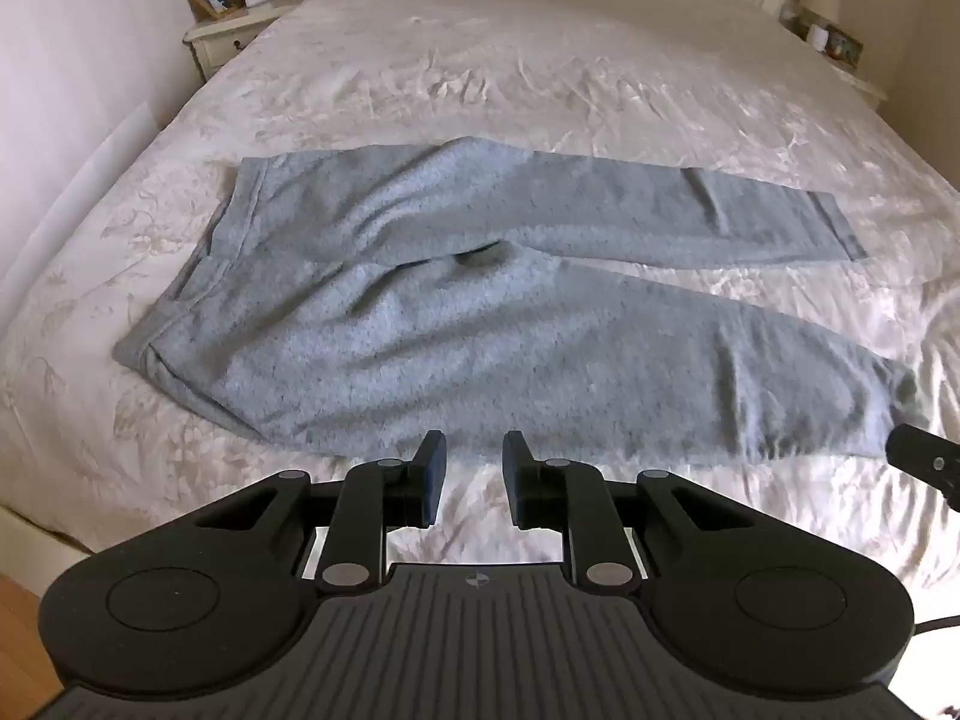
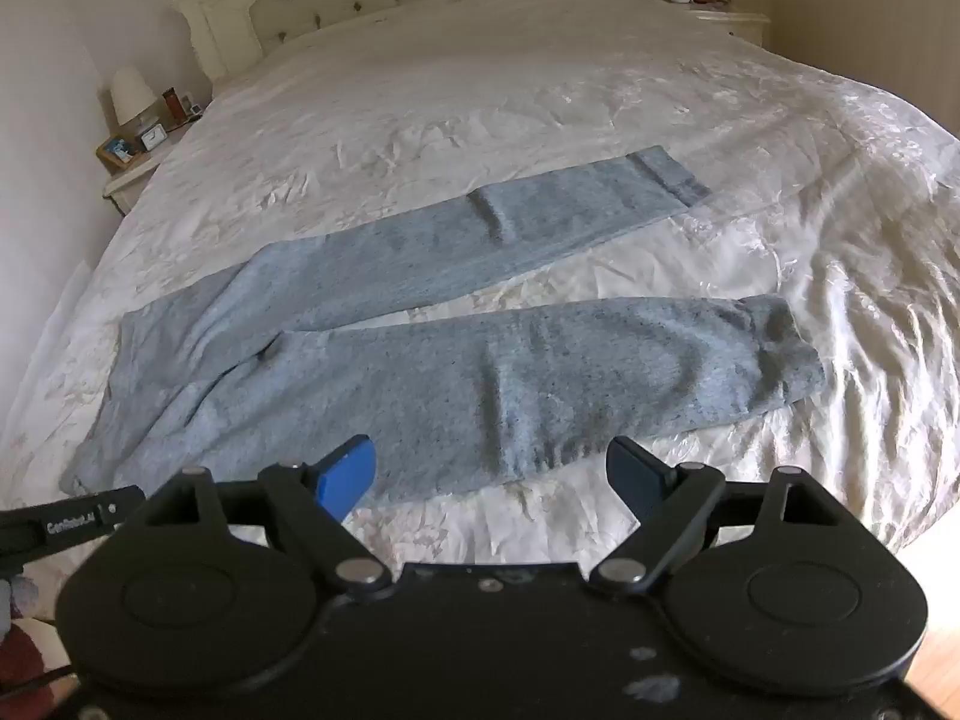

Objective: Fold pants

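Bed (image 1: 540, 60) under cream cover. Grey pants (image 1: 420, 312) lie flat just ahead of both tongs, long axis crosswise, legs splayed. Your left tongs (image 1: 474, 468) nearly closed, empty, nearer the waist; right tongs (image 2: 489, 480) wide open, empty, nearer the near leg.

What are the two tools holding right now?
Nothing. The left tool has a small empty gap between its jaws, and the right tool is wide open. The grey pants lie flat on the bed, untouched.
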`<state>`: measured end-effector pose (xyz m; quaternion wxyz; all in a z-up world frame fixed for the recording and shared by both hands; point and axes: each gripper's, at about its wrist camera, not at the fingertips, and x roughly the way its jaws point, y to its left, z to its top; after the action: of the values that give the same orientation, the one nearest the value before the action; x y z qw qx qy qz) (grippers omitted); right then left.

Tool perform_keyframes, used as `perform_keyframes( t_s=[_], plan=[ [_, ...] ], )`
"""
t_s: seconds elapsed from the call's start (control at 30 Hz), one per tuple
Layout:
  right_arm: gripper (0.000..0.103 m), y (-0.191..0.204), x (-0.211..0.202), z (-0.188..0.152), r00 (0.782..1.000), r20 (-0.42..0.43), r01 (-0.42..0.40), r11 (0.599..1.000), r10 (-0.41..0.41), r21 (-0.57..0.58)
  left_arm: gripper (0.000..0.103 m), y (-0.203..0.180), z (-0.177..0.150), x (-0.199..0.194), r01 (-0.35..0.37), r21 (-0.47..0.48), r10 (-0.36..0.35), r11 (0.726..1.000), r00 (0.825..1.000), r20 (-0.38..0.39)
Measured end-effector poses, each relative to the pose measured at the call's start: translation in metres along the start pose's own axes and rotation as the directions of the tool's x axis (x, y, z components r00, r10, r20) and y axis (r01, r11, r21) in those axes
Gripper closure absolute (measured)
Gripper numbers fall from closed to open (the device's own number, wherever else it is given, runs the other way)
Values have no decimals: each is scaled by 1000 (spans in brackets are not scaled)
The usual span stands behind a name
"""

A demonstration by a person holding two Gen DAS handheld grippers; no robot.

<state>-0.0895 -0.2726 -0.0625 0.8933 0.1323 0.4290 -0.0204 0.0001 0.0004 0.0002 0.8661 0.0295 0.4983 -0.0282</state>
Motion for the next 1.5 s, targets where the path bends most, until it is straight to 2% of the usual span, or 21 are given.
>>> perform_keyframes(
  t_s=[0.3,0.6,0.87,1.5],
  plan=[
    [14,-1,-3,3,1000,-10,16,1000,-16,10,83,-4,-12,0,-3,7,3,1000,1000,-26],
    [14,21,5,-20,999,-14,47,998,-46,35,83,-7,-16,-1,-2,35,3,999,999,-42],
    [14,16,-15,-26,998,-24,53,997,-52,53,83,-8,-20,0,9,60,-6,998,999,-47],
    [14,8,-8,-18,997,-50,53,998,-51,41,83,-3,-20,6,18,58,-13,998,997,-72]
  ],
)
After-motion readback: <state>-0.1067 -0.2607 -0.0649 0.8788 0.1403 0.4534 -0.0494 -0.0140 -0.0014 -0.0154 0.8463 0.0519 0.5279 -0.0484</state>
